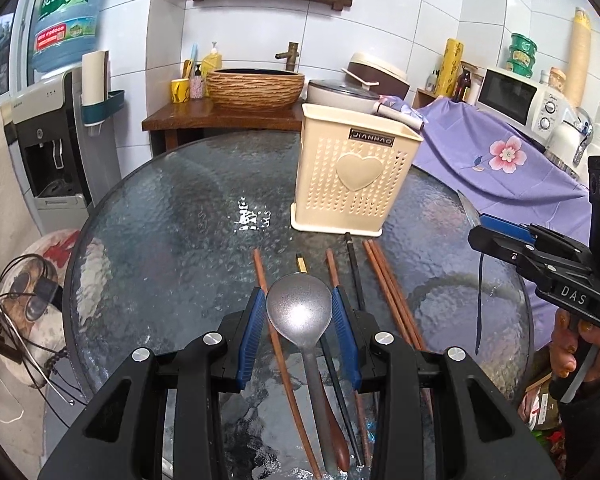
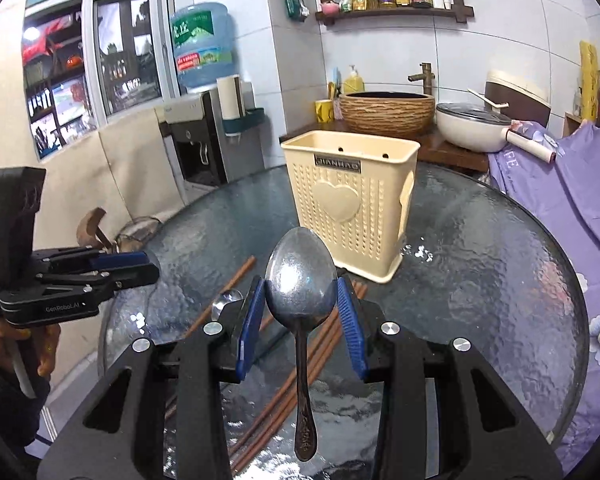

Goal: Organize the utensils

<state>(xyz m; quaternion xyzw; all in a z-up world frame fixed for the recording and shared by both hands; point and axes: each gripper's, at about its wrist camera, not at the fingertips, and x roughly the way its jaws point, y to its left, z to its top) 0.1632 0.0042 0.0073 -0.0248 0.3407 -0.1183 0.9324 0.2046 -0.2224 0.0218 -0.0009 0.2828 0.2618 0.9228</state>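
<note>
Right wrist view: your right gripper [image 2: 300, 304] clamps a shiny steel spoon [image 2: 300, 280] by its bowl, handle dangling above the glass table [image 2: 480, 260], with the cream utensil holder [image 2: 348, 200] just beyond. Your left gripper [image 1: 299, 316] pinches a matte metal spoon [image 1: 299, 312] the same way. Both are stiff, light and slick, so a pinch across the rounded bowl may let them pivot or slip.

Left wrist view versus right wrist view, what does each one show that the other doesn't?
Only the left wrist view shows the white microwave and the matte grey metal spoon gripped by the left gripper. Only the right wrist view shows the window and the shiny steel spoon gripped by the right gripper. Both show the cream plastic utensil holder, brown wooden chopsticks and round glass table.
</note>
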